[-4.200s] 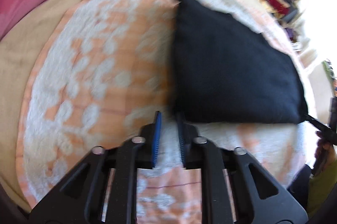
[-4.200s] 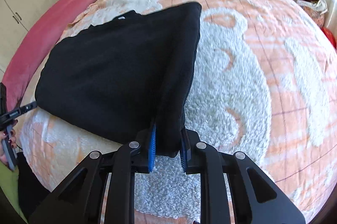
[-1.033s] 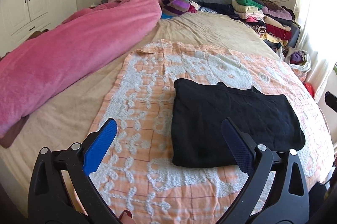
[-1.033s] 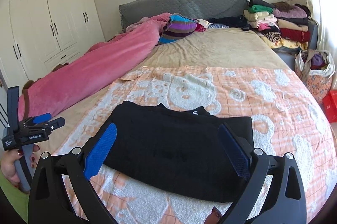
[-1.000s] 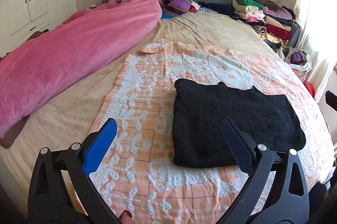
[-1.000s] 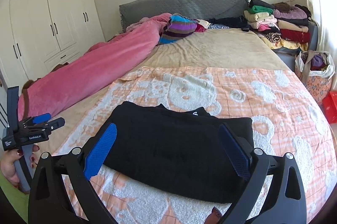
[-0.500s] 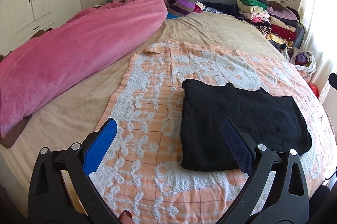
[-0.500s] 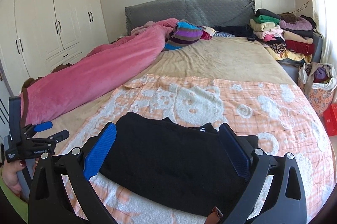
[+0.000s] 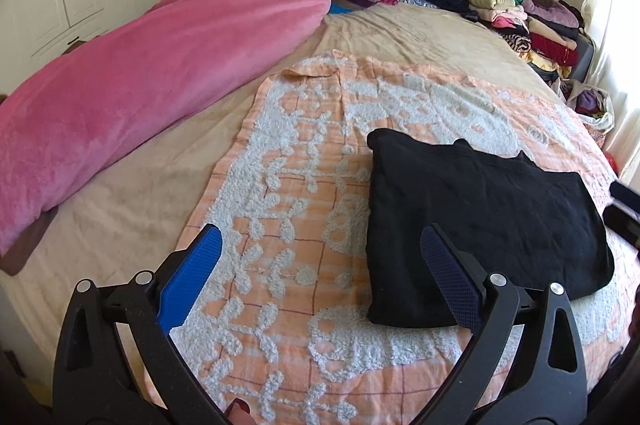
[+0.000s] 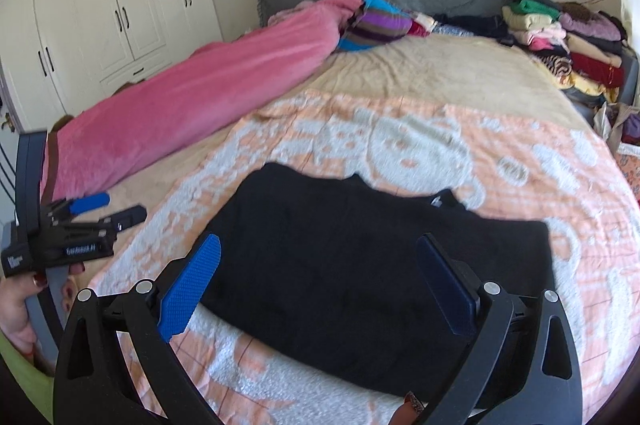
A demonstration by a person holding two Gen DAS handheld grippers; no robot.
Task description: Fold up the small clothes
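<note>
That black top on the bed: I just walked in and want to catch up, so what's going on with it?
A person is folding small clothes with a handheld gripper in each hand. The black top lies folded into a rough rectangle on the orange and white blanket, and nothing is holding it. The left gripper and the right gripper are both wide open above the bed, clear of the fabric. Stacks of folded clothes sit at the far right of the bed, and a pink duvet lies along the left.

Black garment (image 9: 484, 225) (image 10: 372, 277): folded into a flat rectangle, collar notch at far edge. Lies on orange-and-white blanket (image 9: 288, 209) (image 10: 500, 153), near its front edge, right of centre. Untouched.
</note>
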